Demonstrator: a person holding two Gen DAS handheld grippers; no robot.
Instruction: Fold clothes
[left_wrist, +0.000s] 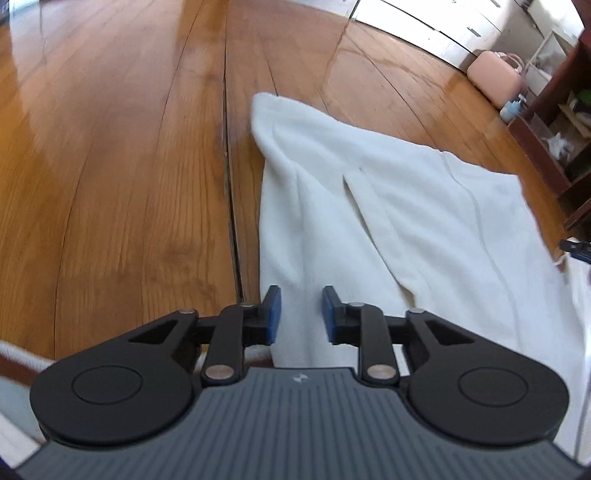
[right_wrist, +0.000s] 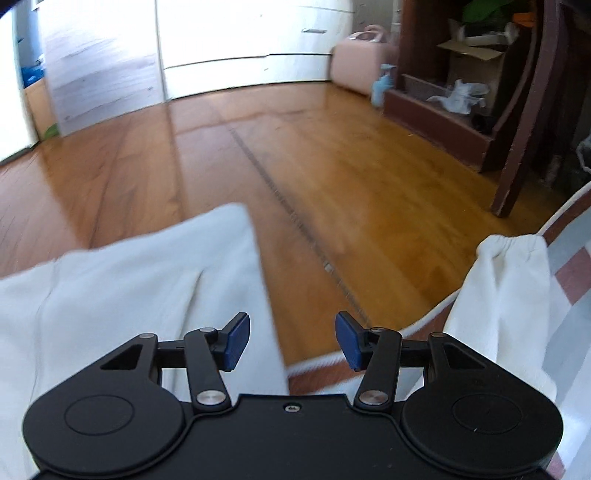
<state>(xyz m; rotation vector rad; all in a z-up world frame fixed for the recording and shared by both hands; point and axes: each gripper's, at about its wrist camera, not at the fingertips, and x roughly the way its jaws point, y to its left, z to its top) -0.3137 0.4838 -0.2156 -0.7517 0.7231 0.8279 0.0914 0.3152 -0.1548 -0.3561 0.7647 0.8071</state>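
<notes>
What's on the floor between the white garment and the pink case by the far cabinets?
Nothing: in the left wrist view, only bare wooden floor separates the white garment from the pink case. The right wrist view agrees.

A: Any free room in the left wrist view?
B: Bare wooden floor (left_wrist: 110, 166) fills the left half; white garment (left_wrist: 388, 206) covers the right.
A: Right wrist view?
B: Centre open; dark shelf (right_wrist: 461, 103) and pink case (right_wrist: 354, 62) upper right.
</notes>
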